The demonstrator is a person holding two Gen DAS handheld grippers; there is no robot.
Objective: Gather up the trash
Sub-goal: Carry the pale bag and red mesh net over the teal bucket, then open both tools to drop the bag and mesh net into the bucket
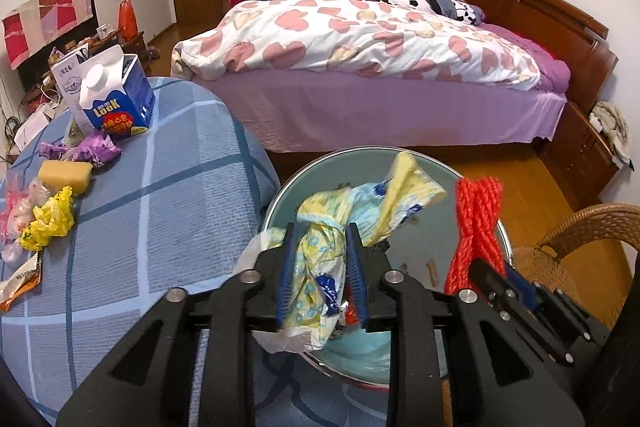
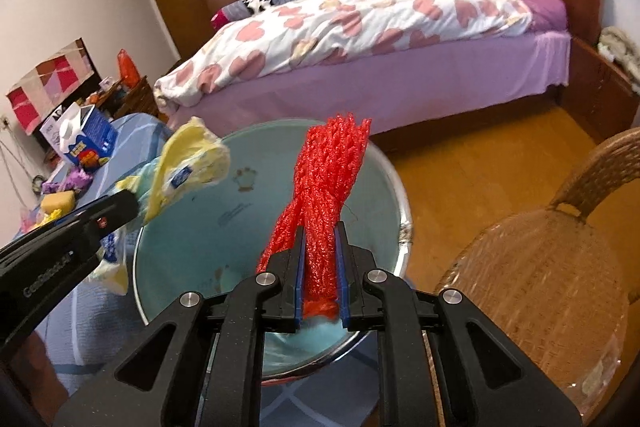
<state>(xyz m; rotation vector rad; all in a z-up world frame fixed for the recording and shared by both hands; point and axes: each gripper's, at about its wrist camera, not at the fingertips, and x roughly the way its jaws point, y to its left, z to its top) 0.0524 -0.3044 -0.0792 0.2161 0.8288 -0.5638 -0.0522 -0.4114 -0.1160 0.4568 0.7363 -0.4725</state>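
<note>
A crumpled yellow-and-blue plastic wrapper [image 1: 320,267] sits between the blue pads of my left gripper [image 1: 321,229], which is shut on it above a teal basin [image 1: 420,247] with a metal rim. The wrapper's loose end sticks up past the fingertips. My right gripper [image 2: 322,227] is shut on a bunch of red mesh netting [image 2: 328,179], also over the basin [image 2: 240,227]. The netting [image 1: 478,219] shows to the right in the left wrist view. The two grippers are side by side, the left gripper [image 2: 128,199] at the left in the right wrist view.
On the blue checked tablecloth [image 1: 168,211] left of the basin lie a blue milk carton [image 1: 120,99], a yellow sponge [image 1: 66,175], a crumpled yellow bag [image 1: 50,223], purple wrappers [image 1: 94,149] and an orange packet [image 1: 22,283]. A wicker chair [image 2: 540,267] stands right, a bed [image 2: 360,27] behind.
</note>
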